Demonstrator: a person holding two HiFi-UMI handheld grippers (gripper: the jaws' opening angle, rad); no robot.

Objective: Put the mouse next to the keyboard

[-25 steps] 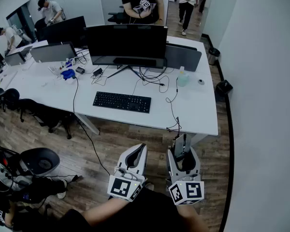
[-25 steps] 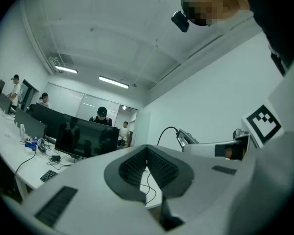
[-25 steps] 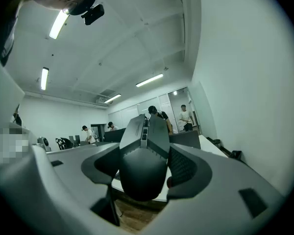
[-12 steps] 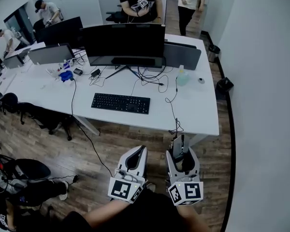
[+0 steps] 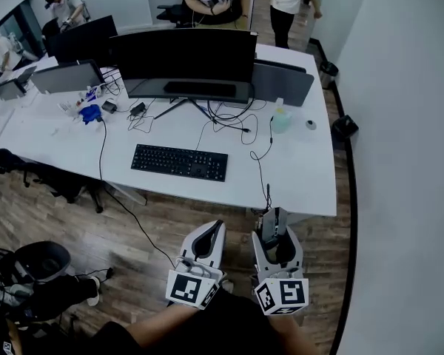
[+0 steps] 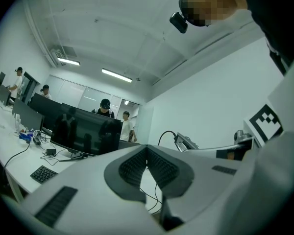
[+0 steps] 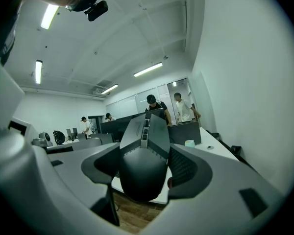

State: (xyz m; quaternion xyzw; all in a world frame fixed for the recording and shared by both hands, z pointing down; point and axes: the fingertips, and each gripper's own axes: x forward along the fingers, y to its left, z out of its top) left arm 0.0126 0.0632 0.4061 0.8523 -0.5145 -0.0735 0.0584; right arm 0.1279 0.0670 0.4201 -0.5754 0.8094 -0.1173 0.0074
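A dark grey mouse (image 7: 143, 153) sits clamped between the jaws of my right gripper (image 7: 146, 163), its nose pointing at the desk; in the head view the mouse (image 5: 271, 226) pokes out of the right gripper (image 5: 275, 234) just before the desk's near edge. My left gripper (image 5: 206, 239) is shut with nothing in it, held over the wood floor beside the right one; its ribbed pads (image 6: 136, 166) meet. The black keyboard (image 5: 180, 162) lies on the white desk (image 5: 303, 176), left of centre, with bare desk to its right.
A wide black monitor (image 5: 185, 56) stands behind the keyboard, with loose cables (image 5: 240, 128) running to the desk's front edge. A small bottle (image 5: 280, 119) and a small round object (image 5: 310, 124) sit at the right. Several people are beyond the desk. A chair (image 5: 44, 261) is on the floor, left.
The view has moved closer to the desk, which now sits lower and nearer in the head view. Both grippers keep their hold and pose.
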